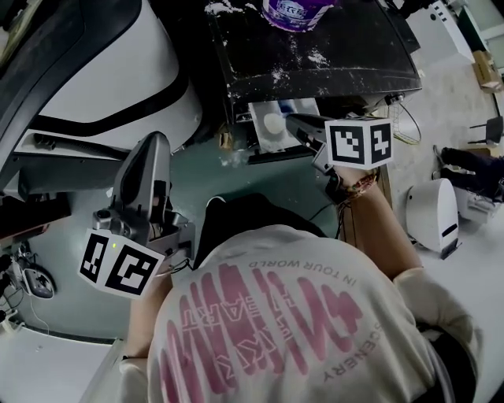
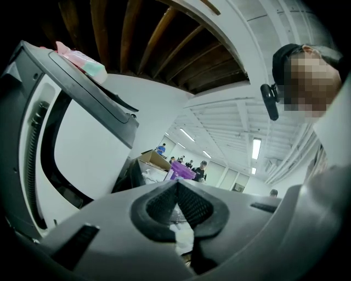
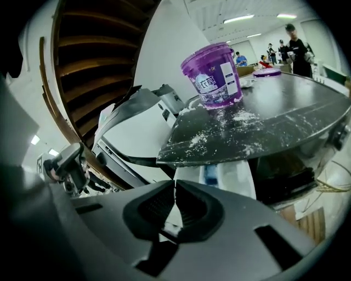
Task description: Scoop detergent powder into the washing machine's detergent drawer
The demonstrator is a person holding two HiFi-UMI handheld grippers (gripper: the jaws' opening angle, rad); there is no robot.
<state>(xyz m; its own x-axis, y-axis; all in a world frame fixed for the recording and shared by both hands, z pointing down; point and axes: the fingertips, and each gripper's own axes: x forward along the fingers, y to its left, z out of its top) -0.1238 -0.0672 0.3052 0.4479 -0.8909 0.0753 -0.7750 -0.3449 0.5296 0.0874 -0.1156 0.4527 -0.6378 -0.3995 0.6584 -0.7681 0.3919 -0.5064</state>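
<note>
Washing machine's powder-dusted dark top [image 3: 263, 118] carries a purple detergent tub [image 3: 213, 76]; the white detergent drawer [image 3: 241, 178] juts out under its front edge, straight ahead of and nearest the clenched right tool [image 3: 174, 193]; left tool [image 2: 176, 189] also clenched, well back.

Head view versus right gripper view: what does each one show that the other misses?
Only the head view shows the person's shirt and a white device at the right. Only the right gripper view shows the purple lid and people behind. Both show the purple tub, the powder-strewn washer top and the drawer.
</note>
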